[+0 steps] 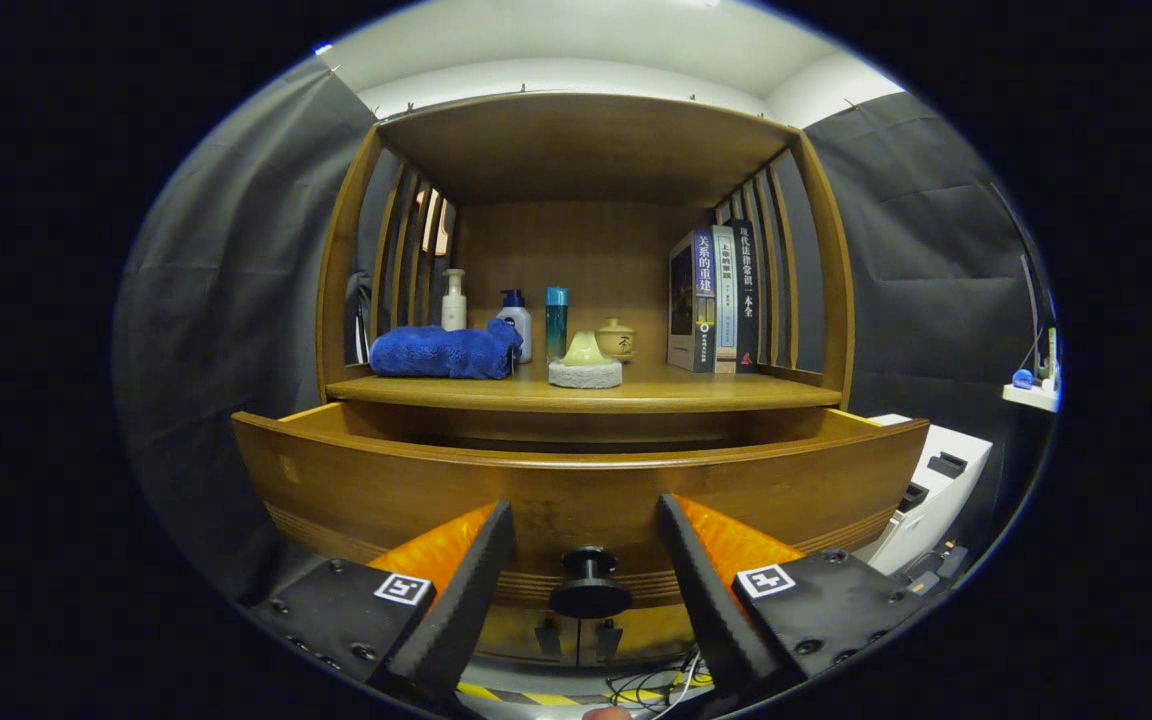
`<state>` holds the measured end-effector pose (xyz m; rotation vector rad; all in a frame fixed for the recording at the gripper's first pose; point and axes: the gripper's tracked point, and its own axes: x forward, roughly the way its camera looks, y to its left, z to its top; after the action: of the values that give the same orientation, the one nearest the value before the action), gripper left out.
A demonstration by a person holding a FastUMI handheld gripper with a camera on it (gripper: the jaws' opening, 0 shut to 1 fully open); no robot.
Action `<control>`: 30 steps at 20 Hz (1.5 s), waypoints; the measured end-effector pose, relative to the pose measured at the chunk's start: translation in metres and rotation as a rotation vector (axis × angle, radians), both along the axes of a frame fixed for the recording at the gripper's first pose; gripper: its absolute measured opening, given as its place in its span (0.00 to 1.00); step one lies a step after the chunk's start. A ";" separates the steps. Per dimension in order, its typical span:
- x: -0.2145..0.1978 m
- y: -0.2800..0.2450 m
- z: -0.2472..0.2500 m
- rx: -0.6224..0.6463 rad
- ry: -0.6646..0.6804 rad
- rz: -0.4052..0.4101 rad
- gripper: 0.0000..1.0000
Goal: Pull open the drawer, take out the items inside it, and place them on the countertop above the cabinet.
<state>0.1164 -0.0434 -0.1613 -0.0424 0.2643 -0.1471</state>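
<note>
The wooden drawer (576, 480) of the cabinet stands pulled out toward me. Its front panel fills the space just ahead of my fingers. Its black round knob (589, 590) sits between the fingers with a gap on each side. My gripper (584, 515) is open and touches nothing. The drawer's inside is hidden behind the front panel. Above the drawer lies the wooden countertop (736, 388).
On the countertop lie a blue towel (446, 352), a white pump bottle (453, 300), a blue-capped bottle (516, 322), a teal bottle (556, 322), a yellowish piece on a grey stone (586, 362), a small lidded pot (616, 338) and upright books (716, 298). A white device (936, 490) stands right of the cabinet. Cables (651, 688) lie on the floor.
</note>
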 end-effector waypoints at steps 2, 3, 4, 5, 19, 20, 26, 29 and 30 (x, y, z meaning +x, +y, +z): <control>0.009 -0.002 -0.003 -0.001 0.009 0.001 0.96; 0.013 -0.003 -0.003 -0.002 0.008 0.001 0.96; 0.017 -0.006 -0.008 -0.005 0.005 0.000 0.96; 0.023 -0.007 -0.009 -0.009 0.005 0.000 0.95; 0.083 -0.017 -0.018 -0.017 0.017 -0.004 0.96; 0.086 -0.018 -0.018 -0.017 0.017 -0.004 0.95; 0.095 -0.021 -0.020 -0.019 0.025 -0.003 0.96; 0.104 -0.020 -0.015 -0.026 0.023 -0.005 0.96; 0.105 -0.021 -0.016 -0.030 0.026 -0.006 0.96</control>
<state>0.2209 -0.0645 -0.1773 -0.0735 0.2879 -0.1562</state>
